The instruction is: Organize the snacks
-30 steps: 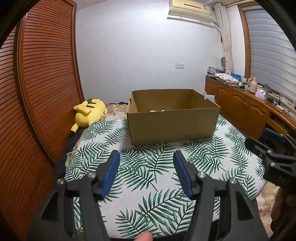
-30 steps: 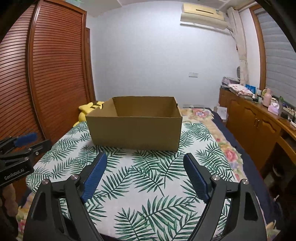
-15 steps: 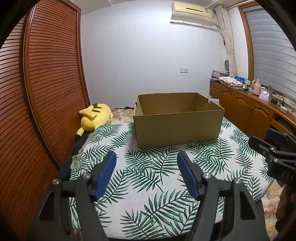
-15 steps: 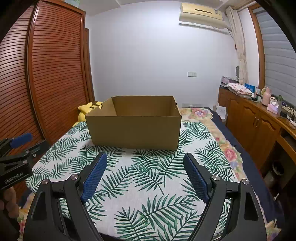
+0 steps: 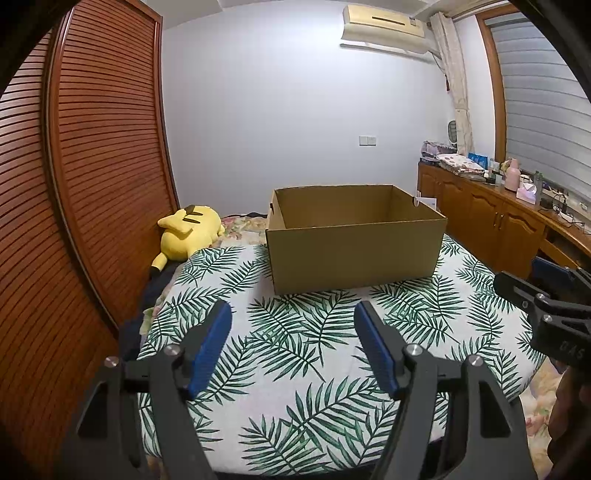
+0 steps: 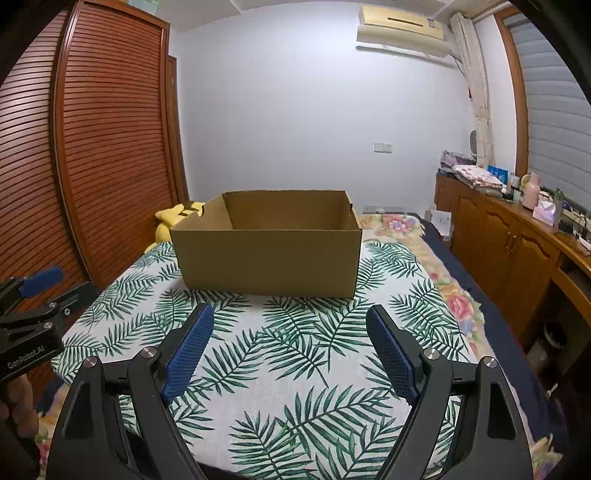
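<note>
We see the cardboard box at 12 o'clock of the left gripper, long side across; jaws have just been opening, nothing between. Right gripper gapes empty. No snacks visible.

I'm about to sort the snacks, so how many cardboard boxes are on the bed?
1. The open cardboard box sits on the leaf-print cover, ahead of both grippers. Its floor is hidden.

Yellow plush toy beside louvred wardrobe; air conditioner high on wall; wooden sideboard right.
</note>
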Motion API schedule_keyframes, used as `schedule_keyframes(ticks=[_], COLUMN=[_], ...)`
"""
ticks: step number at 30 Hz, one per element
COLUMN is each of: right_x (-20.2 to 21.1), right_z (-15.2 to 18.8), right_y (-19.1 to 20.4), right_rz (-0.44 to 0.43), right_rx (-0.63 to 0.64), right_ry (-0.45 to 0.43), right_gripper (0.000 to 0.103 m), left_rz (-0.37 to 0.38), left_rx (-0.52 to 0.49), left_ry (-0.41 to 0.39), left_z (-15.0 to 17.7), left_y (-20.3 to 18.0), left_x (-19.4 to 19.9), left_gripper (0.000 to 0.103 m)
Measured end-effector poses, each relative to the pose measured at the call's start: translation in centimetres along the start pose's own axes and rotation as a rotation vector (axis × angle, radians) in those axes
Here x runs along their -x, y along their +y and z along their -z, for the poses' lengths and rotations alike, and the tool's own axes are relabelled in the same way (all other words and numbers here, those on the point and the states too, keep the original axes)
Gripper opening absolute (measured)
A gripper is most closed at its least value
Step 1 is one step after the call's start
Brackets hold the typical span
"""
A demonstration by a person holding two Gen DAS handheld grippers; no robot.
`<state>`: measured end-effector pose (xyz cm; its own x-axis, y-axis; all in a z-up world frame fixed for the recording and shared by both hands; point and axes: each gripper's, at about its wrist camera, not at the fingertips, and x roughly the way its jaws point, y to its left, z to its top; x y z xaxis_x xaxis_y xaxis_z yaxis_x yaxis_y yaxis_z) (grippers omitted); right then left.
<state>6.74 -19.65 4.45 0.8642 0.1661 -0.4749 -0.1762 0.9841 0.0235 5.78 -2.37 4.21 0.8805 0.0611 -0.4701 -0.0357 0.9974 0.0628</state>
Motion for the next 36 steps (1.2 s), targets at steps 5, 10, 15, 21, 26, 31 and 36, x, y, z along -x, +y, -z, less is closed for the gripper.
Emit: schedule_keyframes(ticks=[5,10,15,21,26,31,36], right_x=[-0.01,-0.01,-0.02,-0.04,-0.05,-0.05,0.03], right_z=[0.01,0.02,0.04,0.04,0.06,0.09,0.05], right_y=[-0.02,-0.06,-0.07,-0.09,-0.11,-0.10,-0.07], right_rz=[0.001,0.001,0.000,0.001,0.001,0.003,0.004], right_rx=[0.001,0.002,0.001,0.001,0.000,0.002,0.002], right_ry=[0.000,0.001,0.001,0.000,0.000,-0.001,-0.001], right_gripper=[0.086,0.086,0.086,0.087,0.087,0.087,0.087], left_rz=[0.001,-0.002,-0.002,-0.002,-0.003,-0.002,-0.002], left_rx=[0.001,0.003,0.003,0.003,0.004,0.004,0.004], left_ry=[-0.002,-0.006,-0.005,-0.006,-0.009,-0.009,-0.010], left_z=[-0.01,0.00,0.04,0.02,0.11,0.11,0.11], left_y=[-0.04,-0.11,-0.05,-0.05,-0.02,0.00,0.01], left_x=[0.08,0.35,0.37,0.37,0.48,0.48,0.48], left_gripper=[0.070,0.070,0.070,0.070,0.070,0.070,0.070])
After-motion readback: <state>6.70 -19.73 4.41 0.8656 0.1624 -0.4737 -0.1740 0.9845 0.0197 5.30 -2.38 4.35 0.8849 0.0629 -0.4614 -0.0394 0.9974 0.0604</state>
